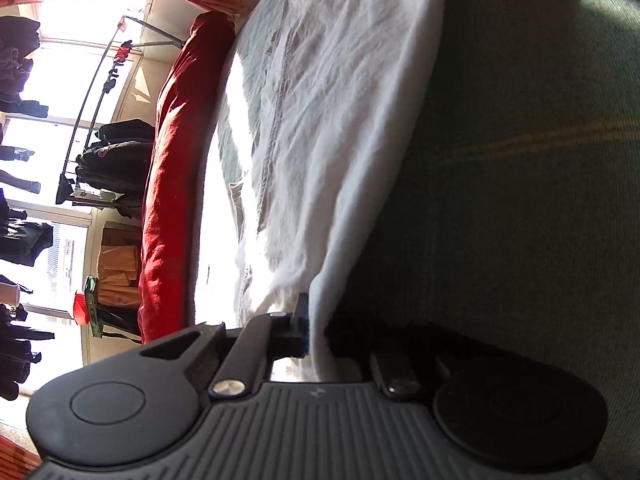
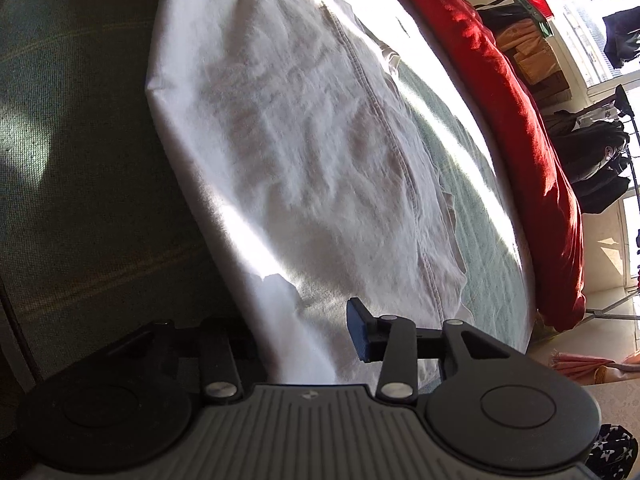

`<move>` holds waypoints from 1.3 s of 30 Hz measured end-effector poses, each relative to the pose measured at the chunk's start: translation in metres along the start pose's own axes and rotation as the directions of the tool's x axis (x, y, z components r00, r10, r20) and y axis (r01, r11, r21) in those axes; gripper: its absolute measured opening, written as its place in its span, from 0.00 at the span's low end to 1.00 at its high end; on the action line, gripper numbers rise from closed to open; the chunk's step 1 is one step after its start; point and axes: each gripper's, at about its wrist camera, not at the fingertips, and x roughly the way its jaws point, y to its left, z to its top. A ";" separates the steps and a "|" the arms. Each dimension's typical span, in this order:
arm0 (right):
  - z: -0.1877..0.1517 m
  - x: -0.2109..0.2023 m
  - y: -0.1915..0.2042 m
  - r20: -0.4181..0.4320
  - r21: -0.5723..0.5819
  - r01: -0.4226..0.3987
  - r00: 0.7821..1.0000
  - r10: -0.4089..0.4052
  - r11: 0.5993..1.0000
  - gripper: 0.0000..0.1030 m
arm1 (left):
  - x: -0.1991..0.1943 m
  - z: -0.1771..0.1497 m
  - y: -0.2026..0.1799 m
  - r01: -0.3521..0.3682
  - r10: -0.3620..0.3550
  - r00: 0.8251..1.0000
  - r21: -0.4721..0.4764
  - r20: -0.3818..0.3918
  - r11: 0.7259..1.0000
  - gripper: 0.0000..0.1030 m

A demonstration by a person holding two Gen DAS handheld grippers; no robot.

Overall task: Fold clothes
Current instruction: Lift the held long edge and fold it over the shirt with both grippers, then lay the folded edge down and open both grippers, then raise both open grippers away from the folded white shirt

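While we hold a gripper at each end of the white garment point(image 2: 304, 152), the cloth runs up between the fingers of both. Our left gripper point(image 1: 316, 328) looks clenched on the cloth's edge, its blue pad point(image 1: 305, 322) pressed against the fabric. Our right gripper point(image 2: 304, 332) has cloth between its fingers, though its far finger sits in shadow, so we cannot tell whether it is clamped. Beyond them the garment lies spread, with a doubled edge, on the green bedcover point(image 2: 80, 160), a stitched seam point(image 2: 384, 128) running its length. We judge it light, soft and limp; it will sag, so corners and the hem are best to grip. Farther off lies a red quilt point(image 1: 172, 168).
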 end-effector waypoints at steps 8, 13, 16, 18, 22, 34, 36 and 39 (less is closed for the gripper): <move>0.000 -0.023 -0.017 0.006 -0.013 -0.036 0.999 0.036 0.999 0.07 | -0.035 0.000 0.031 -0.001 -0.001 0.997 0.023 0.077 1.000 0.03; -0.010 -0.027 -0.009 -0.040 -0.039 -0.100 0.994 0.098 0.994 0.09 | -0.051 -0.005 0.002 0.110 -0.113 0.992 0.058 0.055 0.992 0.05; -0.017 -0.024 0.002 -0.072 -0.056 -0.144 0.988 0.140 0.988 0.16 | -0.066 -0.010 -0.009 0.183 -0.185 0.982 0.050 0.040 0.982 0.11; -0.023 -0.024 0.007 -0.097 -0.050 -0.174 0.981 0.169 0.984 0.20 | -0.076 -0.014 -0.016 0.232 -0.233 0.972 0.045 0.031 0.972 0.13; -0.036 -0.035 -0.002 -0.151 0.006 -0.211 0.966 0.209 0.978 0.23 | -0.086 -0.026 0.006 0.278 -0.279 0.960 -0.040 -0.029 0.960 0.14; -0.027 -0.028 -0.079 -0.021 0.470 -0.205 0.970 0.243 0.859 0.58 | -0.031 -0.012 0.103 0.221 -0.229 0.972 -0.567 0.059 0.793 0.43; -0.030 -0.007 -0.077 -0.005 0.557 -0.236 0.958 0.287 0.797 0.58 | -0.020 -0.017 0.091 0.261 -0.297 0.954 -0.617 0.045 0.743 0.43; -0.047 0.007 -0.061 -0.043 0.616 -0.240 0.941 0.336 0.750 0.58 | -0.019 -0.033 0.059 0.278 -0.407 0.913 -0.680 -0.033 0.679 0.43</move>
